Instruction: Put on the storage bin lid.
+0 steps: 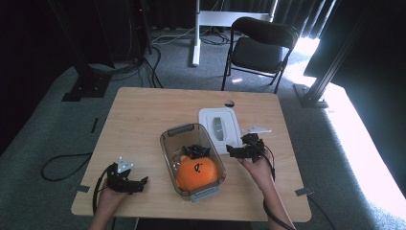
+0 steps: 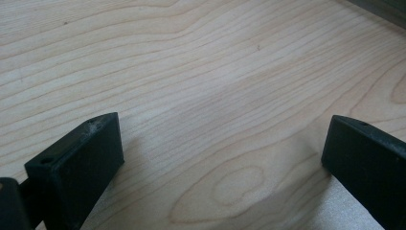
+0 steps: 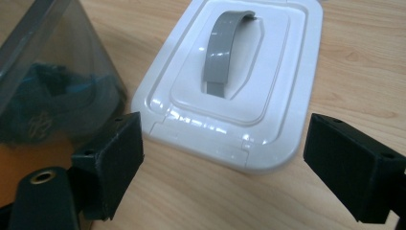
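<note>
A clear plastic bin (image 1: pixel 168 139) sits mid-table with an orange plush toy (image 1: pixel 197 172) and a dark item (image 1: pixel 196 151) inside. Its white lid (image 1: pixel 220 125) with a grey handle (image 3: pixel 225 52) lies flat just right of the bin. My right gripper (image 1: pixel 234 151) is open at the lid's near end, its jaws wide apart on either side of the lid's near edge (image 3: pixel 225 158), not touching it. The bin's wall (image 3: pixel 57 72) stands to the left in the right gripper view. My left gripper (image 1: pixel 139 184) rests open near the table's front left, over bare wood (image 2: pixel 215 96).
The wooden table (image 1: pixel 143 110) has free room at the back and left. A small dark round thing (image 1: pixel 229 102) lies near the far edge. A black folding chair (image 1: pixel 261 48) and a white stand (image 1: pixel 196 33) are on the carpet beyond.
</note>
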{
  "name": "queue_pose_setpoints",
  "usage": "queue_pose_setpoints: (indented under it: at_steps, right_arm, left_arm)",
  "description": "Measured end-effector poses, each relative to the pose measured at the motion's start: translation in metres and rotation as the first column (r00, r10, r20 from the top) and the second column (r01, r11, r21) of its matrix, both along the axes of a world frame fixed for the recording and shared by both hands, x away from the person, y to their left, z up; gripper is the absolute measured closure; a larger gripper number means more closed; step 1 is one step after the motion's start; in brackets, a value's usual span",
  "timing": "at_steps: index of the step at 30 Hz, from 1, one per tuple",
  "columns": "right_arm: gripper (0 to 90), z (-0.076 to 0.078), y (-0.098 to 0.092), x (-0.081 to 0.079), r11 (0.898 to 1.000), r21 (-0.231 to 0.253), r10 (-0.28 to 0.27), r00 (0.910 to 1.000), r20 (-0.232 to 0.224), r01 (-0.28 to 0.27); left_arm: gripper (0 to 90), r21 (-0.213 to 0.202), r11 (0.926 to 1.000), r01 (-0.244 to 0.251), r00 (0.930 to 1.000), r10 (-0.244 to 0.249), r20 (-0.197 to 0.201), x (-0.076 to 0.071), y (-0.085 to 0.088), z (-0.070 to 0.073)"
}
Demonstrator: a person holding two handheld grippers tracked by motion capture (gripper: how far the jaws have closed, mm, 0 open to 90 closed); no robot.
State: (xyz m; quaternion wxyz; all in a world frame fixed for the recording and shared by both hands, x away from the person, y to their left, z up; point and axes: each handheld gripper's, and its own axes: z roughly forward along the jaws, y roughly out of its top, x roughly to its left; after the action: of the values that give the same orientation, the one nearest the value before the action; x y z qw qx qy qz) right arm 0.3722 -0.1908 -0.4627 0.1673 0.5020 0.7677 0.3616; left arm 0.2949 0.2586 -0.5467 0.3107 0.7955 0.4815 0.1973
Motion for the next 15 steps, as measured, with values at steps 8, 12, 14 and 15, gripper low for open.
queue_pose_setpoints:
  at_steps: [8,12,14,15]
  right_arm:
    - [12.6,-0.013,0.006,0.011,1.0,-0.007,-0.01,0.9999,0.002,0.01]
    - [12.2,-0.022,0.014,0.02,1.0,-0.01,-0.005,1.0,-0.007,0.005]
    - [12.2,-0.025,0.017,0.024,1.0,-0.017,-0.014,0.9999,-0.003,0.014]
    - [12.2,-0.026,0.019,0.026,1.0,-0.017,-0.022,0.9998,-0.004,0.022]
  left_arm:
    - [0.8,0.0,1.0,0.0,1.0,0.0,0.0,0.0,0.0,0.0]
    - [0.8,0.0,1.0,0.0,1.0,0.0,0.0,0.0,0.0,0.0]
    - [0.8,0.0,1.0,0.0,1.0,0.0,0.0,0.0,0.0,0.0]
    - [0.8,0.0,1.0,0.0,1.0,0.0,0.0,0.0,0.0,0.0]
